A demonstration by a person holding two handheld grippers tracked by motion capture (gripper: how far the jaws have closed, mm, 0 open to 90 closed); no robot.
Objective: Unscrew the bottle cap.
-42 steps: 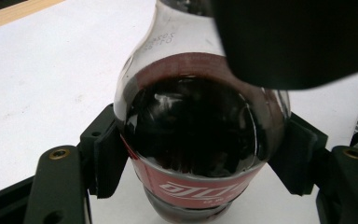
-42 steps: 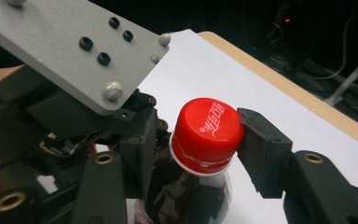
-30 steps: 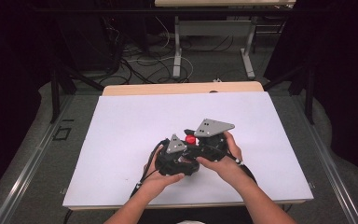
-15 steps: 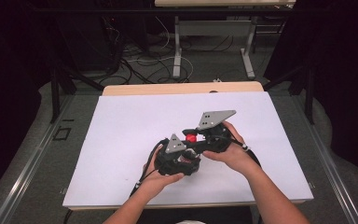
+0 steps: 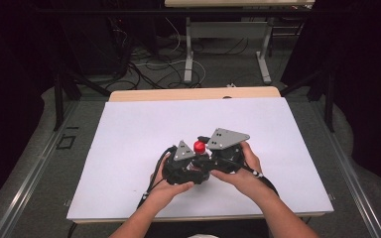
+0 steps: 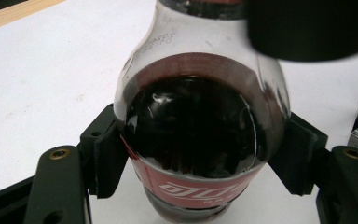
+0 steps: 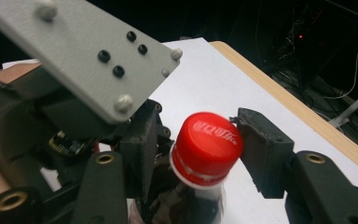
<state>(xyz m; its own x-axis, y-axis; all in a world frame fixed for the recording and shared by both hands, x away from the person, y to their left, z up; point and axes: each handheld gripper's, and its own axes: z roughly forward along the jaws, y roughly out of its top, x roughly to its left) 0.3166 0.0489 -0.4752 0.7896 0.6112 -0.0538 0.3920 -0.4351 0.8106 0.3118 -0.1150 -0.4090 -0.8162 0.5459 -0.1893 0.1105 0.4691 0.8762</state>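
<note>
A cola bottle (image 6: pixel 200 130) with dark drink, a red label and a red cap (image 5: pixel 199 146) stands on the white table top (image 5: pixel 129 148). My left gripper (image 6: pixel 200 158) is shut on its body, with the pads (image 6: pixel 105 158) pressed on both sides just above the label. My right gripper (image 7: pixel 200 149) is up at the cap (image 7: pixel 206 140), one jaw on each side of it. Its jaws have just been opening; the right pad (image 7: pixel 261 154) sits at the cap's edge and the left one stands slightly off it. Both hands are near the table's front middle (image 5: pixel 206 166).
The white sheet spreads wide to the left, right and far side of the hands. A wooden strip (image 5: pixel 193 93) marks the far edge. Beyond it on the dark floor are cables and the legs of another table (image 5: pixel 188 49).
The right gripper, raised a little toward the far side half a second ago, has come back down beside the cap. The left gripper and the bottle have stayed put.
</note>
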